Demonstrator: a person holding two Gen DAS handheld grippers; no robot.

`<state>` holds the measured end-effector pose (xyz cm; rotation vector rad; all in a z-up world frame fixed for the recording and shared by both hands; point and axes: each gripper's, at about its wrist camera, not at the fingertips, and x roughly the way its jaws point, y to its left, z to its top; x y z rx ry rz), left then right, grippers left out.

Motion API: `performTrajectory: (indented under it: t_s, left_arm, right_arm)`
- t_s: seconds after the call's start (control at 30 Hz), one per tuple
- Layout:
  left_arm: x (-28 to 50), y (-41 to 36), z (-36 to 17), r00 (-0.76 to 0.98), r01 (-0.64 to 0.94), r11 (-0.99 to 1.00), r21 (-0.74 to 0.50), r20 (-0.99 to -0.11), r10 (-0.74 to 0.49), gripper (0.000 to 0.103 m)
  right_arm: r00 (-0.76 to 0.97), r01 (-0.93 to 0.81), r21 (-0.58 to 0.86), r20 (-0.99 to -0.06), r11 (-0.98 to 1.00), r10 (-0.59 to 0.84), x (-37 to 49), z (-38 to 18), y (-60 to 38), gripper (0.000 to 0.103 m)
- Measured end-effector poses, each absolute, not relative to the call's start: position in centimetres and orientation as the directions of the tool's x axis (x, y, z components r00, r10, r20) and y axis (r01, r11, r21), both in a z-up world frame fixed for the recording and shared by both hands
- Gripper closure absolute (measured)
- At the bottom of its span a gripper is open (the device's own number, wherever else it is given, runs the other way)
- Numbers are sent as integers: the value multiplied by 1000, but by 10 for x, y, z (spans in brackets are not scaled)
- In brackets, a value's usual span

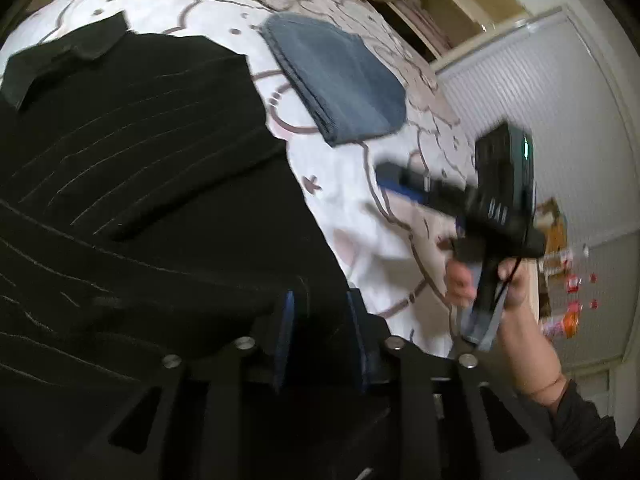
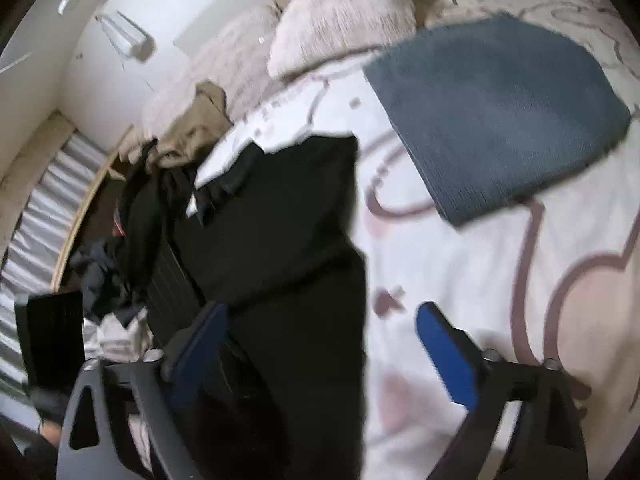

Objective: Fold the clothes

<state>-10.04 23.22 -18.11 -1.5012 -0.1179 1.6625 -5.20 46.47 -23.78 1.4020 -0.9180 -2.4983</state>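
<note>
Unlabelled black striped garment [image 1: 140,184], bedspread [image 1: 360,216]

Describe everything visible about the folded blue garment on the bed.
The folded blue garment looks like a grey-blue, denim-like fabric, folded into a flat, roughly rectangular stack with layered edges showing along one side. It lies flat on the white patterned bedcover, below the fluffy pillows in the right wrist view and clear of the black striped garment. Neither tool touches it; only the bedcover supports it.
</note>
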Motion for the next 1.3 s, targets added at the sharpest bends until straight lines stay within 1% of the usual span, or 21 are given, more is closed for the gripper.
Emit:
performTrajectory:
  t_s: [0.1, 0.17, 0.23, 0.27, 0.3, 0.37, 0.57, 0.63, 0.73, 0.77, 0.8, 0.83, 0.87, 0.9, 1.0, 1.03, 1.13, 1.23, 1.27, 1.3]
  left_arm:
    - [-112, 220, -158, 23, -539, -624, -565, -751, 660, 40]
    - [-121, 210, -144, -50, -571, -641, -513, -758, 650, 36]
    - [-126, 198, -138, -131, -604, -668, -435, -772, 622, 36]
    - [-128, 190, -141, -162, -609, -685, -400, -783, 601, 36]
    - [-131, 182, -147, -187, -607, -705, -367, -796, 575, 36]
    - [-137, 164, -159, -238, -601, -741, -299, -818, 523, 36]
    - [-152, 118, -212, -267, -519, -826, -221, -876, 402, 36]
    - [-153, 107, -226, -266, -505, -840, -198, -890, 370, 36]
    - [-149, 103, -242, -254, -506, -847, -166, -909, 329, 36]
    - [-148, 104, -245, -257, -512, -845, -151, -912, 319, 36]
    - [-146, 106, -246, -265, -522, -842, -135, -913, 311, 36]
    - [-145, 107, -246, -274, -531, -839, -119, -913, 303, 36]
    - [-144, 108, -245, -281, -539, -835, -107, -912, 299, 36]
    - [-143, 109, -244, -285, -546, -831, -101, -911, 298, 36]
    - [-136, 111, -241, -291, -576, -813, -83, -909, 299, 36]
    - [-134, 112, -241, -291, -587, -806, -77, -909, 299, 36]
    - [-125, 120, -246, -297, -624, -781, -32, -914, 275, 36]
    - [-118, 124, -248, -315, -651, -759, 14, -915, 253, 36]
    - [-117, 123, -246, -320, -652, -758, 14, -911, 259, 36]
    - [-118, 120, -243, -325, -650, -760, 7, -907, 270, 36]
  right_arm:
    - [-517, -110, 576, -729, -810, -448, -47, -246, 451, 21]
    - [-505, -33, 556, -726, -830, -466, -42, -244, 435, 21]
    - [-493, 61, 519, -727, -852, -478, -35, -239, 416, 23]
    - [-483, 106, 500, -730, -859, -484, -30, -237, 405, 28]
    - [-471, 148, 481, -734, -864, -489, -24, -234, 395, 36]
    - [-457, 177, 479, -733, -860, -503, -12, -234, 385, 43]
    - [-419, 174, 525, -726, -833, -545, 26, -243, 380, 45]
    - [-408, 173, 538, -723, -825, -557, 27, -250, 375, 45]
    - [-404, 129, 551, -730, -824, -552, 14, -263, 374, 45]
    - [-407, 107, 565, -726, -818, -555, 8, -266, 375, 55]
    - [-411, 85, 580, -720, -810, -559, 3, -269, 376, 70]
    - [-413, 56, 602, -712, -796, -568, 0, -270, 380, 76]
    - [-415, 36, 635, -693, -772, -589, -1, -267, 384, 92]
    - [-413, 30, 682, -658, -731, -630, 2, -261, 387, 94]
    - [-362, 70, 732, -615, -678, -701, 17, -235, 384, 95]
    - [-330, 67, 715, -642, -696, -692, 21, -233, 380, 95]
    - [-214, 30, 683, -708, -729, -672, 29, -256, 371, 94]
    - [-220, 14, 690, -704, -724, -675, 32, -278, 369, 94]
    - [-242, 4, 706, -686, -708, -686, 30, -280, 371, 91]
    - [-265, -5, 725, -665, -689, -698, 28, -282, 374, 82]
